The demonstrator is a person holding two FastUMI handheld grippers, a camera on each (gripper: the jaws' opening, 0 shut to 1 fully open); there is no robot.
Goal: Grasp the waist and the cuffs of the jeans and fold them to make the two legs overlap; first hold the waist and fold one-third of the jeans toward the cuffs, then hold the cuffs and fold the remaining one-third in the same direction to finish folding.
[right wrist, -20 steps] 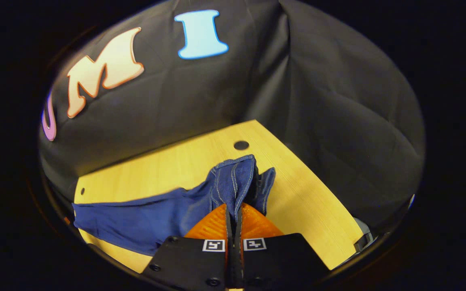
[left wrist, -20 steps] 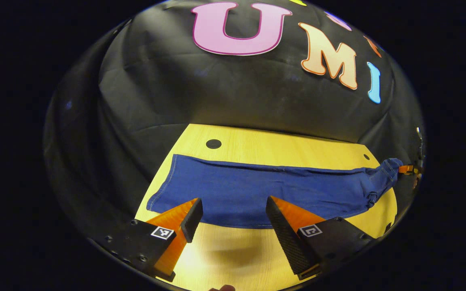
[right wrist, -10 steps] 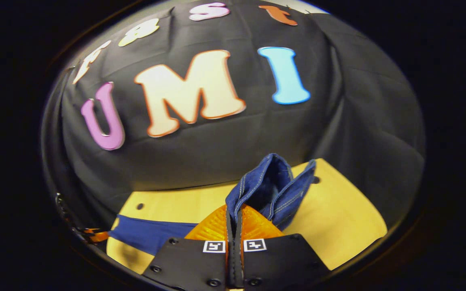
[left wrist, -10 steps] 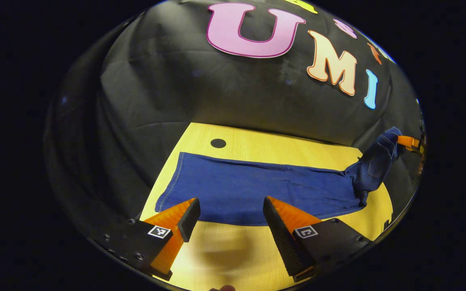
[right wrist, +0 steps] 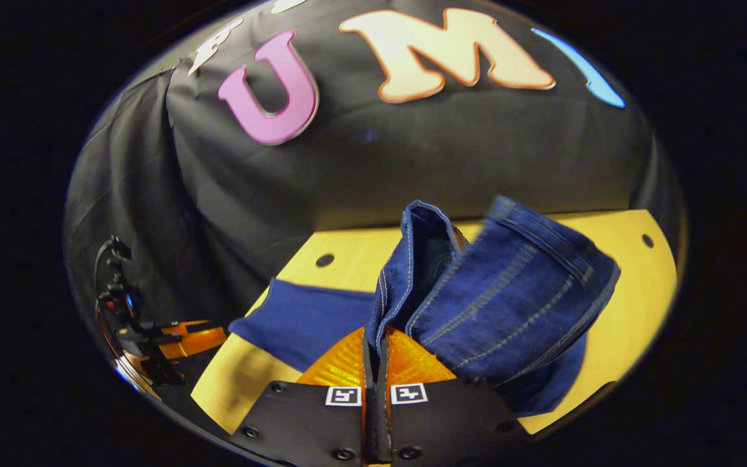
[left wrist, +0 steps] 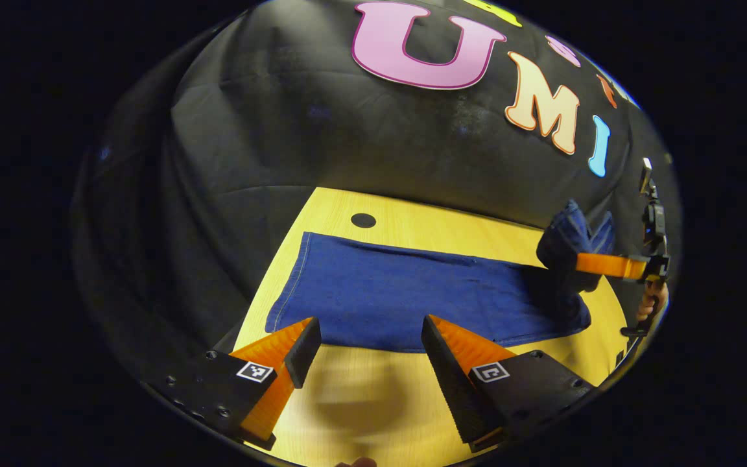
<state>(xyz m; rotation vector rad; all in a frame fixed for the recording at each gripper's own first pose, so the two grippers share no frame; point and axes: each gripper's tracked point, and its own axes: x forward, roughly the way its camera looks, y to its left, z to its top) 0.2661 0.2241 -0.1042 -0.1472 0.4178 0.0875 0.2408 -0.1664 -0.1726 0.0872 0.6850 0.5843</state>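
**Waist lifted, cuffs lying flat**

The dark blue denim jeans (left wrist: 412, 295) lie lengthwise across the yellow wooden tabletop (left wrist: 360, 402), cuffs toward nine o'clock, waist (right wrist: 509, 285) raised toward three. The right gripper (right wrist: 377, 350) has its fingers clamped tight on the waist. The left gripper (left wrist: 367, 350) hovers with fingers spread wide, holding nothing, cuffs just past them at twelve. The right gripper view reveals the waistband's bunched stitching; the left gripper view shows the flat legs.

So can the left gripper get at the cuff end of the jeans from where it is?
Probably yes: the left gripper is open just short of the jeans, whose cuff end lies flat with nothing between.
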